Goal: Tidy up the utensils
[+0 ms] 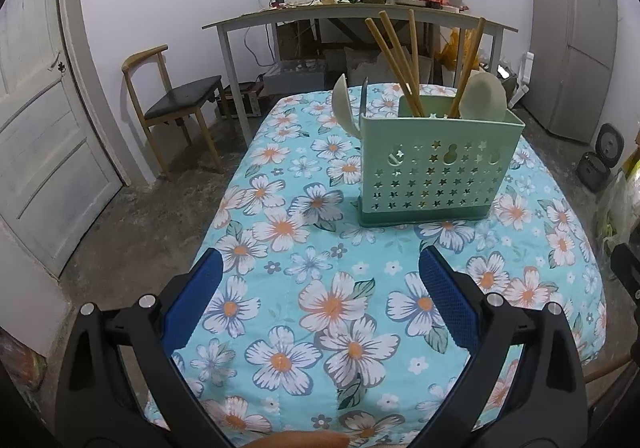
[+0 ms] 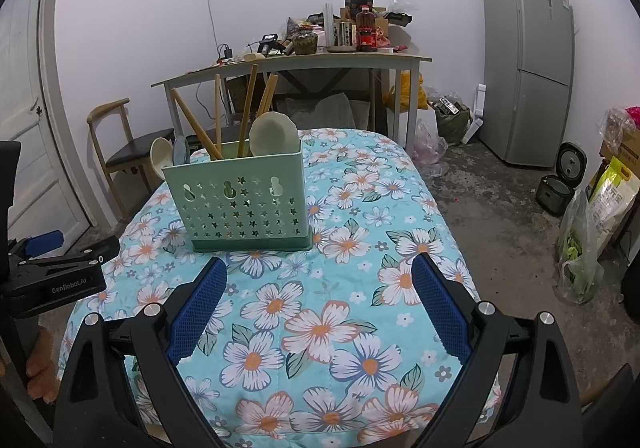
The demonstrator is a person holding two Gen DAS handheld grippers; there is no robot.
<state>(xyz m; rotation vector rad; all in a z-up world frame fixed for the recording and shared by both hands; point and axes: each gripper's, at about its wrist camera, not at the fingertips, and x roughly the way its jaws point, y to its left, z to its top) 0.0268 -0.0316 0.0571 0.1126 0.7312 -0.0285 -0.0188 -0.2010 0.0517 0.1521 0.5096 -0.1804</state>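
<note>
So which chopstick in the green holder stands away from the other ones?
The chopstick beside the big pale spoon; the other chopsticks cluster at the utensil holder's opposite end.

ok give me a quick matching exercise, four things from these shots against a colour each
Things:
1. caddy
2. chopsticks
3. fridge
4. gripper pads

Colours:
a. blue
b. silver grey
c. mint green
d. light wood

Pairs: 1-c, 2-d, 3-b, 4-a
</note>
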